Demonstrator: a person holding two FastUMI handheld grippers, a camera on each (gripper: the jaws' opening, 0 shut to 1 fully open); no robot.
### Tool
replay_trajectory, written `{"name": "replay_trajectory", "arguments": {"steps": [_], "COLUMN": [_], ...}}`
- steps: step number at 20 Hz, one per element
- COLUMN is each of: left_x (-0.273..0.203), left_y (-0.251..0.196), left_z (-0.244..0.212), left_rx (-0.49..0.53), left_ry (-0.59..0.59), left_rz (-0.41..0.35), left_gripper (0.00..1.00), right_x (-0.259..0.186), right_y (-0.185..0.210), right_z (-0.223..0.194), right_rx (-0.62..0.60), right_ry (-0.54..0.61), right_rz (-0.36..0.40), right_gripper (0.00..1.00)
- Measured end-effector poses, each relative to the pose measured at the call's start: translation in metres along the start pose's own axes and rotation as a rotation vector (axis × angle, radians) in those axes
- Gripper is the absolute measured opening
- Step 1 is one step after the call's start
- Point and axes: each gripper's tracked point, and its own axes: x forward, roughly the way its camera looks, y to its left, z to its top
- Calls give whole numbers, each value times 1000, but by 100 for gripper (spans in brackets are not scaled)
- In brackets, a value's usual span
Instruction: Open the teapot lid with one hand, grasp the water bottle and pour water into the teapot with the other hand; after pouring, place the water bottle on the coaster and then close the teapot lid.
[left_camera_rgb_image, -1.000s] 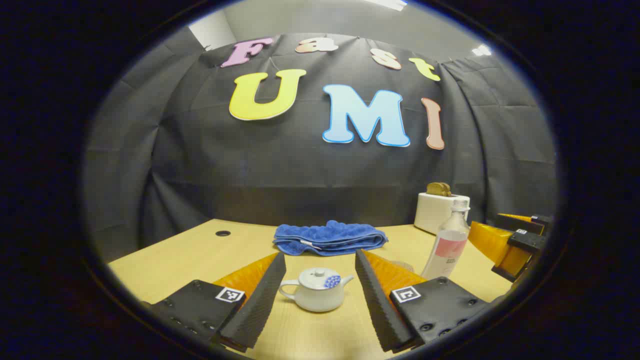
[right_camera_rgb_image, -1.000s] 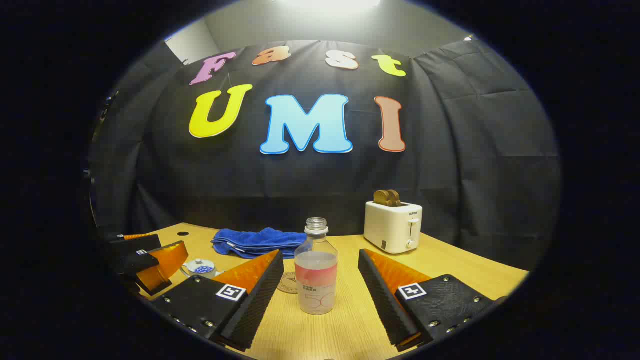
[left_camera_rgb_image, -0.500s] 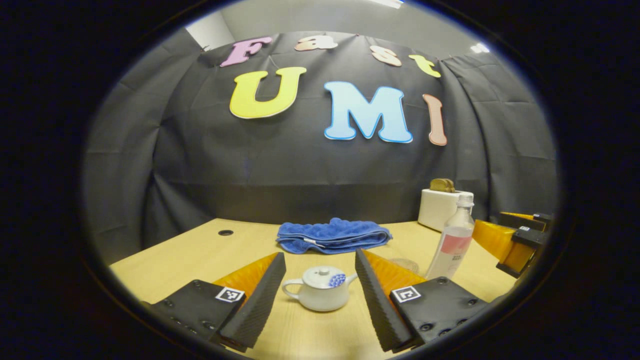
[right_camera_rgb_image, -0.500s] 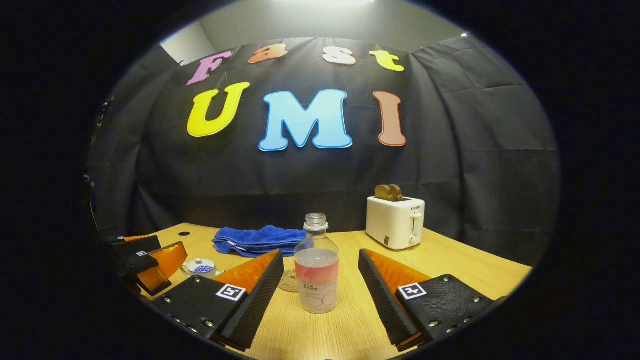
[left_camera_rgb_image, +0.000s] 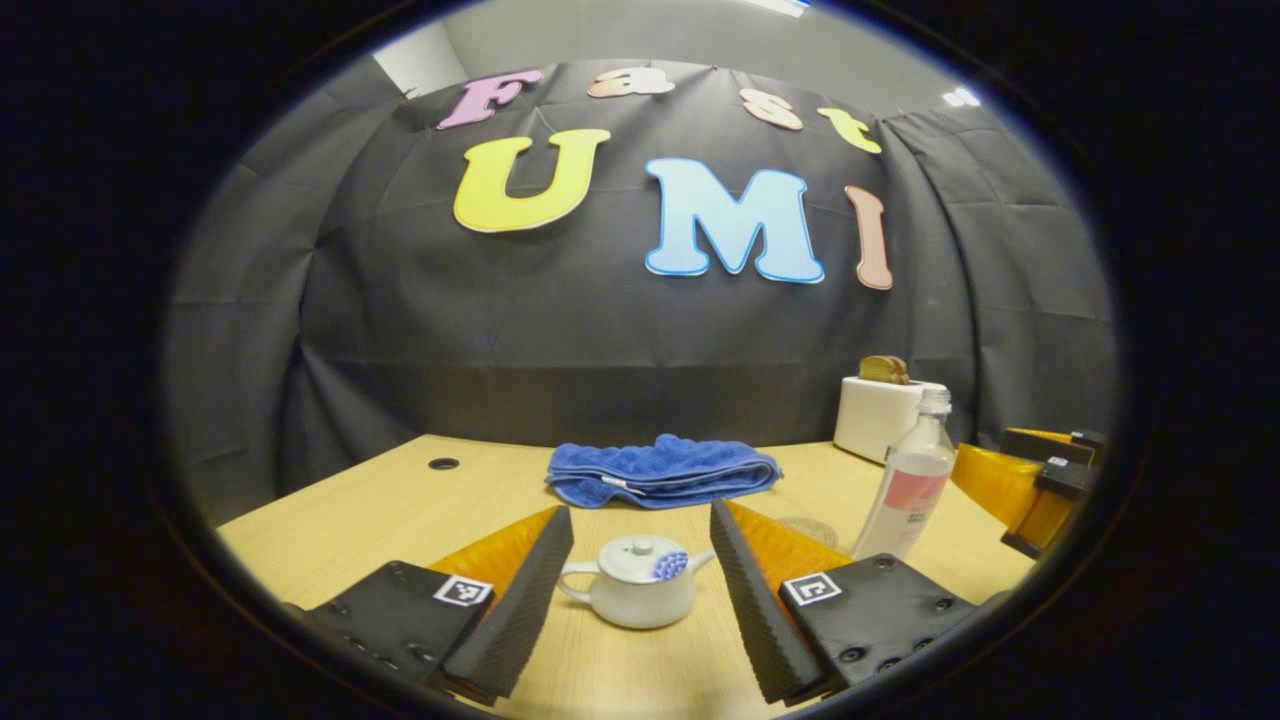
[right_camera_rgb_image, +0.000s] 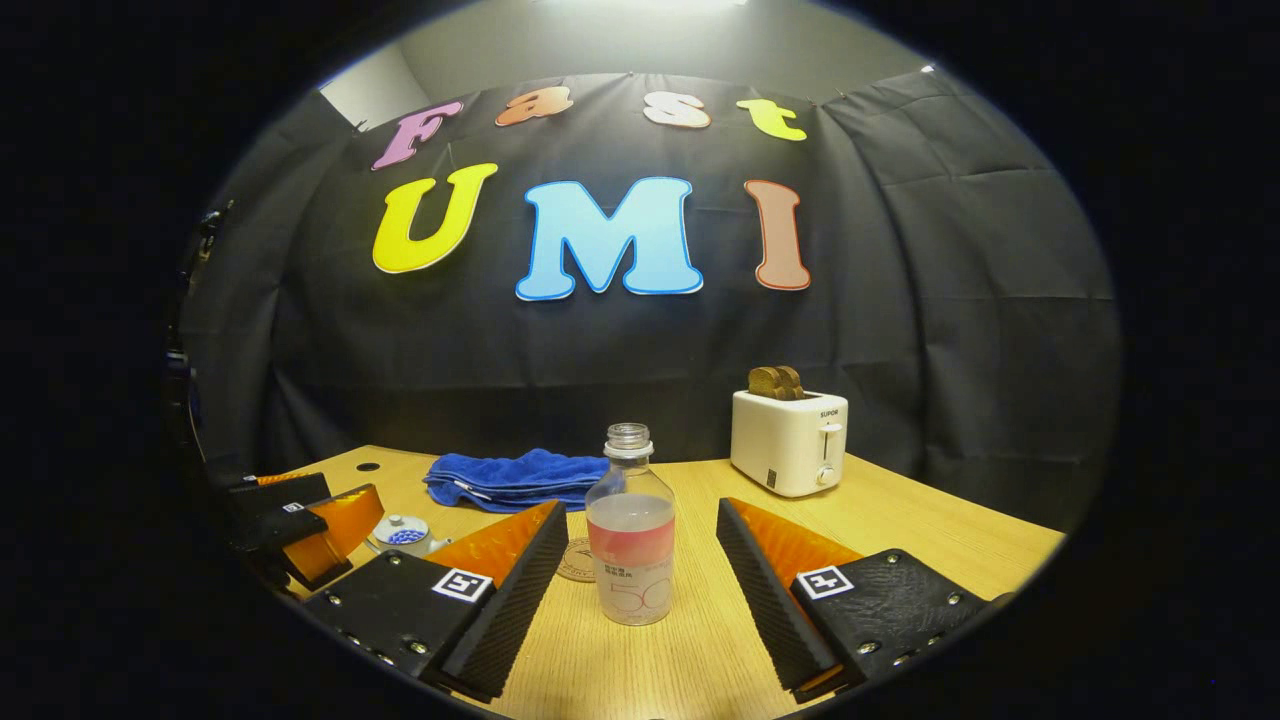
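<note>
On the wooden table (left_camera_rgb_image: 380, 510), the left gripper (left_camera_rgb_image: 640, 600) gapes wide around the lidded teapot (left_camera_rgb_image: 636, 580), untouched; the right gripper (right_camera_rgb_image: 640, 600) likewise flanks the uncapped water bottle (right_camera_rgb_image: 630, 545).

**Colours and patterns on your table**

Between your left jaws: white teapot (left_camera_rgb_image: 635, 592), lid (left_camera_rgb_image: 634, 545) white with a blue dotted patch. Between your right jaws: clear water bottle (right_camera_rgb_image: 630, 540), pink band label over a pale lower label, uncapped. Just left of the bottle, behind your right gripper's left finger, a tan round coaster (right_camera_rgb_image: 578, 560) with a dark printed ring. Beyond both jaws: blue nubby towel (left_camera_rgb_image: 662, 472), white toaster (right_camera_rgb_image: 789, 440) with brown toast, light wood-grain table (right_camera_rgb_image: 900, 520).
</note>
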Motion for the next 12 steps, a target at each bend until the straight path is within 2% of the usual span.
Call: {"name": "replay_trajectory", "arguments": {"steps": [4,12], "left_x": [25,60], "left_y": [3,8], "left_z": [-4,-24], "left_rx": [-26,-11], "left_ry": [29,72], "left_rz": [-8,-6], "left_gripper": [88,87], "right_x": [-1,1], "right_y": [-2,-11], "right_z": [-8,-24], "right_rx": [7,13], "right_ry": [19,60], "right_rz": [-6,-24], "right_gripper": [95,95]}}
